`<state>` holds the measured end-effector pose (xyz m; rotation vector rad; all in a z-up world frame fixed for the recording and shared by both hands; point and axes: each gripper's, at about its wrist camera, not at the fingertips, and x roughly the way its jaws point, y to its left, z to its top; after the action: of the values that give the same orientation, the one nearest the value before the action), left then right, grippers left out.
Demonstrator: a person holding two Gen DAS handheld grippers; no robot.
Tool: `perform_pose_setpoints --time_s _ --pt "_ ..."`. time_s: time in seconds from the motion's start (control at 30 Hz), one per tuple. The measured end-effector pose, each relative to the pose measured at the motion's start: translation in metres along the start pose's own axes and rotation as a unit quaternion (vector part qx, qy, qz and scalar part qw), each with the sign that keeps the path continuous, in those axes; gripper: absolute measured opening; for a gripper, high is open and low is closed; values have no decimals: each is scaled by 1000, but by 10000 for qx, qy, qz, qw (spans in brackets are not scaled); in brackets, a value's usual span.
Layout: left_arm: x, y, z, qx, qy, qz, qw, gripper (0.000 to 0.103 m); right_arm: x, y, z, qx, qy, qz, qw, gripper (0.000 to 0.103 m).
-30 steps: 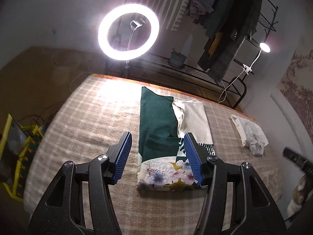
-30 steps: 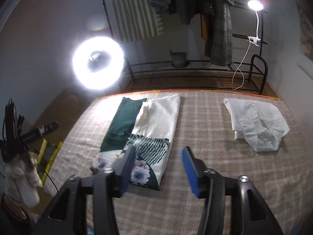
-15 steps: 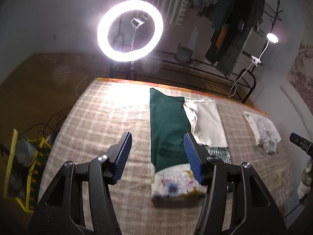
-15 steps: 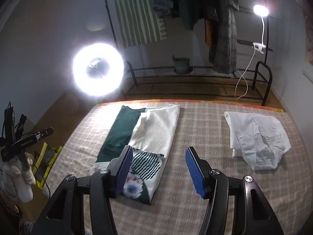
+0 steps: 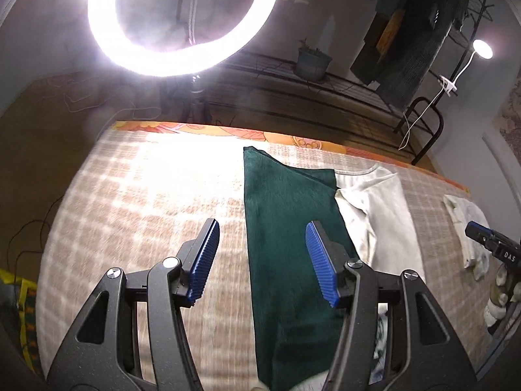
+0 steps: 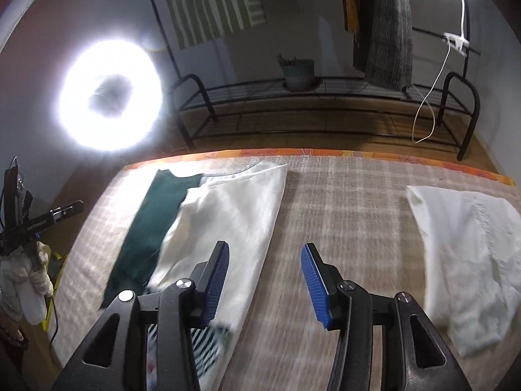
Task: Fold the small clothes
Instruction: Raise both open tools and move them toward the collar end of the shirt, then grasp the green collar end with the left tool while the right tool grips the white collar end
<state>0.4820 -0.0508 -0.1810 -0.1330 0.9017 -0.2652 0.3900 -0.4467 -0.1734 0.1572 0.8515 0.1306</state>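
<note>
2 hand-held grippers: left (image 5: 262, 257), right (image 6: 263, 280). 1 long folded garment (image 6: 228, 228) ahead of both, 1 white shirt (image 6: 462, 260) to right. 2 lamps: ring light (image 5: 182, 19), clip lamp (image 5: 482, 49). 1 potted plant (image 6: 298, 71).

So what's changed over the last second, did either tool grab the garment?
No grab. Both tools advanced along the garment toward its far end: the left tool now sits over the green panel, the right tool at the white panel's right edge, and the floral end has slipped beneath them. Both stayed open and empty. The garment and the white shirt lie as before.
</note>
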Motion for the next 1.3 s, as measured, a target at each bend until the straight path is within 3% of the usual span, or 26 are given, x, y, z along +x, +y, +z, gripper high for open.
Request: perform_pose_setpoints --time_s 0.33,0.5,0.67,0.77,0.8,0.9,0.93,1.03,1.3 --pt "104 17 34 -313 318 -86 9990 57 104 -27 40 413 136 330 9985 48" --pt "127 20 40 -558 381 -287 9973 57 136 -30 53 485 207 534 9972 48" --pt "143 2 37 -219 459 -224 9985 57 161 -33 58 601 293 548 9963 40" --pt "147 -6 33 -40 408 9 9992 56 170 -35 57 759 346 666 9943 34" --pt "149 -10 34 28 397 53 9992 47 171 -34 56 764 322 683 9942 32" --pt "150 -13 34 153 400 107 9990 11 175 -33 58 761 364 777 9934 12" --pt "150 -13 35 151 402 77 9990 4 176 -33 58 760 387 789 9932 6" --pt "146 -16 36 213 308 22 9993 1 175 -27 59 659 324 791 9942 1" --pt "111 -22 40 265 -17 -206 9994 0 144 -7 63 305 -76 863 9958 0"
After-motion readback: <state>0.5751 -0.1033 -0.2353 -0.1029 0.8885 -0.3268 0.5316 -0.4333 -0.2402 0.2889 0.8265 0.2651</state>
